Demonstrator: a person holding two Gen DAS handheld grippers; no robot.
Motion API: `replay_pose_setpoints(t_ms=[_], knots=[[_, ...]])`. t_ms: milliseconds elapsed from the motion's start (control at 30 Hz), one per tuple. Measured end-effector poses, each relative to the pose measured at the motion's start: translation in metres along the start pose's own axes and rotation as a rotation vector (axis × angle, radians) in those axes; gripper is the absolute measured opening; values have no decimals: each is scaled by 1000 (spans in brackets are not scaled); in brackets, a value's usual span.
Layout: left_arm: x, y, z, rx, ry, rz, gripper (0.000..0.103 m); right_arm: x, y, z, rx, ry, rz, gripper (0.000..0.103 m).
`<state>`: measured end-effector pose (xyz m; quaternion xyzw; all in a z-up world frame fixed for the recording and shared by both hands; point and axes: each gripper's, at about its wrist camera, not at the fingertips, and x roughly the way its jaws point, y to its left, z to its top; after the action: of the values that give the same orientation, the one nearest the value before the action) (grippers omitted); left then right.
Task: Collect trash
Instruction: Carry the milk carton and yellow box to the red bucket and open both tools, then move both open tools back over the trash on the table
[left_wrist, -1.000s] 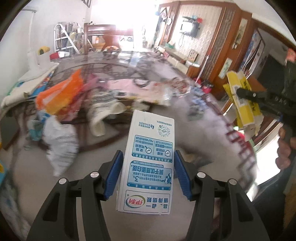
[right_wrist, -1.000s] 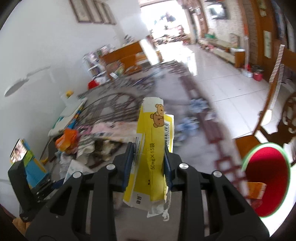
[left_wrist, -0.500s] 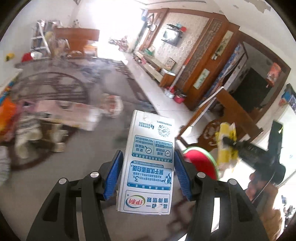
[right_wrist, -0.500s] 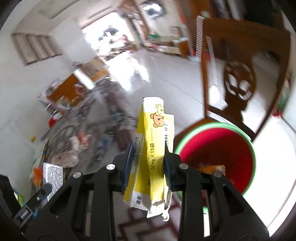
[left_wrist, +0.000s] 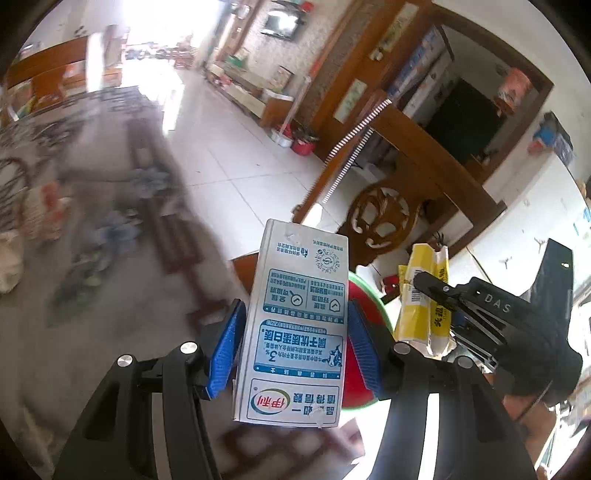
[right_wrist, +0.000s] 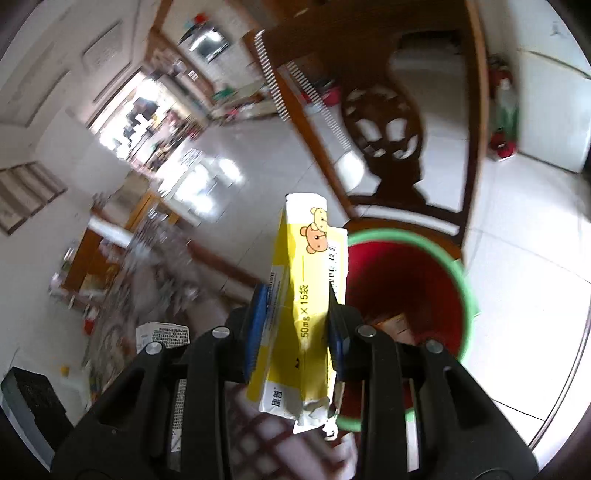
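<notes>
White floor tiles and a carved wooden chair now fill both views where a cluttered rug did a second ago, so both hands have swung away from the mess toward the red bin with its green rim. That puts drop-off next, I'd say. Two pieces of trash are in hand, one each: the left gripper is clamped on a milk carton, the right gripper on a yellow box, which hangs at the bin's near edge. One bin, with something already lying inside.
</notes>
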<state>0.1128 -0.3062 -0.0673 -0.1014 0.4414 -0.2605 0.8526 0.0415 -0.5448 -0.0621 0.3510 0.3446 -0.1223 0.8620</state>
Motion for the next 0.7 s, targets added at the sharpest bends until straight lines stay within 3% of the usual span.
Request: replay_pose_setpoints(t_ms=[133, 200, 233, 267, 400, 700], knots=[[17, -18, 7, 37, 35, -40, 55, 2, -14, 5, 57, -17, -49, 31], [22, -22, 8, 49, 47, -39, 60, 3, -19, 6, 81, -22, -68, 34], [23, -25, 7, 52, 46, -32, 70, 3, -20, 7, 94, -29, -72, 41], [23, -26, 6, 54, 37, -35, 72, 2, -20, 6, 99, -36, -75, 48], [16, -30, -1, 87, 17, -23, 73, -3, -18, 7, 80, -63, -95, 57], [-16, -15, -2, 59, -53, 1, 73, 1, 0, 3, 27, -63, -92, 62]])
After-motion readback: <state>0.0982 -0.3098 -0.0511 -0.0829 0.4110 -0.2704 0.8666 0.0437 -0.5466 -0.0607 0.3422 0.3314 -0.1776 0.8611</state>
